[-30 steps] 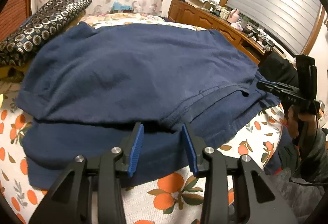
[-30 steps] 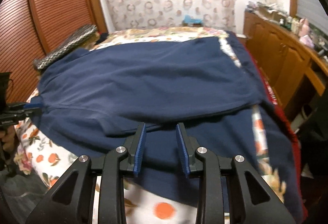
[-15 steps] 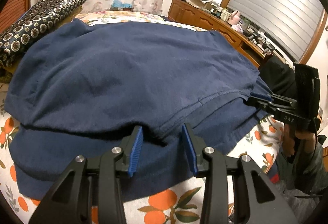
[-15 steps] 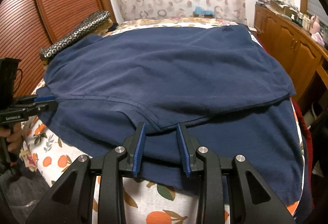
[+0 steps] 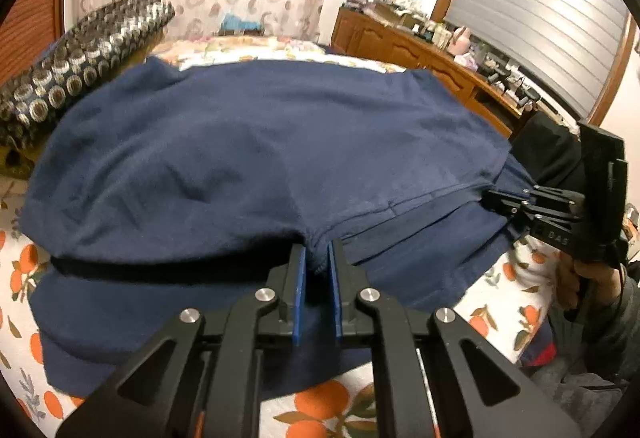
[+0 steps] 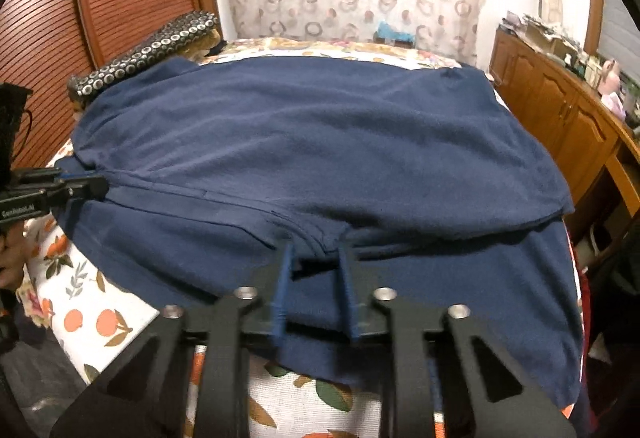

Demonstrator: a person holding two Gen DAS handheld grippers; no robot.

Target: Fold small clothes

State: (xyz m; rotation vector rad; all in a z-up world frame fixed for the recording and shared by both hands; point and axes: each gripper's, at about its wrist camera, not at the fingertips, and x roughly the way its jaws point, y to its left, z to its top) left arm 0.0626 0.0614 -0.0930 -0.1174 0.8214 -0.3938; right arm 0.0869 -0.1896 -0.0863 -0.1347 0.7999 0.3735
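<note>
Navy shirt (image 5: pixel 248 157) is lying spread on the orange-print bedsheet (image 5: pixel 496 290), its upper layer folded over the lower. Left gripper (image 5: pixel 317 268) is pinching the shirt's hem edge at the near side, jaws nearly together on a bunch of fabric. Right gripper (image 6: pixel 316 262) is sitting at the shirt's near hem too; jaws partly spread, blurred, fabric between them, so I cannot tell if they are gripping. Patterned pillow (image 6: pixel 148 53) is lying beyond the shirt's far-left corner.
</note>
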